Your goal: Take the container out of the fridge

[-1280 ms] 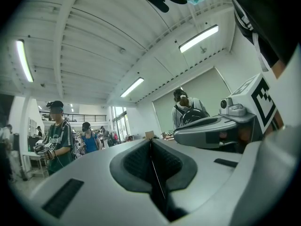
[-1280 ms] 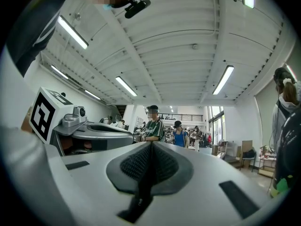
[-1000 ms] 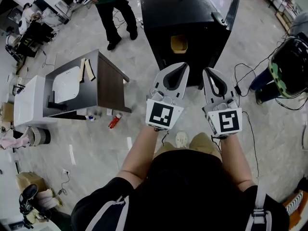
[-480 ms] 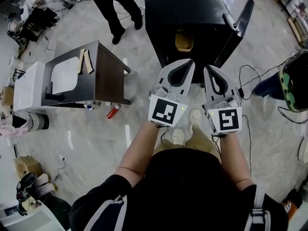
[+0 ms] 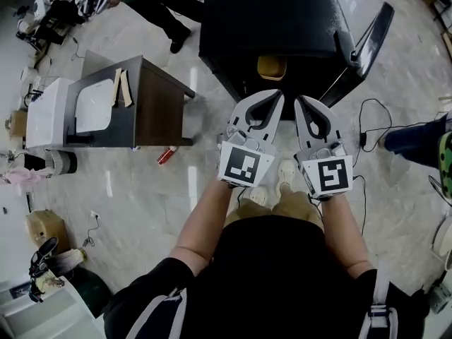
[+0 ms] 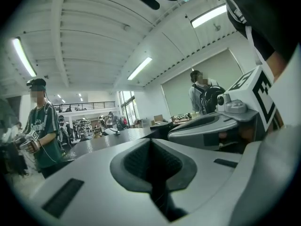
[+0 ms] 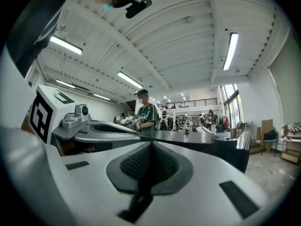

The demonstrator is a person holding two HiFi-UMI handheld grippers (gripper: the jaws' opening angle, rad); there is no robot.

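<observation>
Container [image 5: 272, 67], the yellow one, sits inside the black fridge [image 5: 282, 13], whose door [image 5: 367, 44] stands open so it's reachable. Left claw [image 5: 274, 96] and right claw [image 5: 302, 99] are both pinched shut and empty, side by side, aimed at it.

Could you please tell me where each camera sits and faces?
Head view: on the person's head, steeply down onto the black fridge; forearms, left gripper, right gripper show.
Left gripper view: on the left gripper, level along its shut jaws, over the fridge top; right gripper beside.
Right gripper view: likewise on the right gripper; left gripper beside.
Shared: both grippers, the fridge.
</observation>
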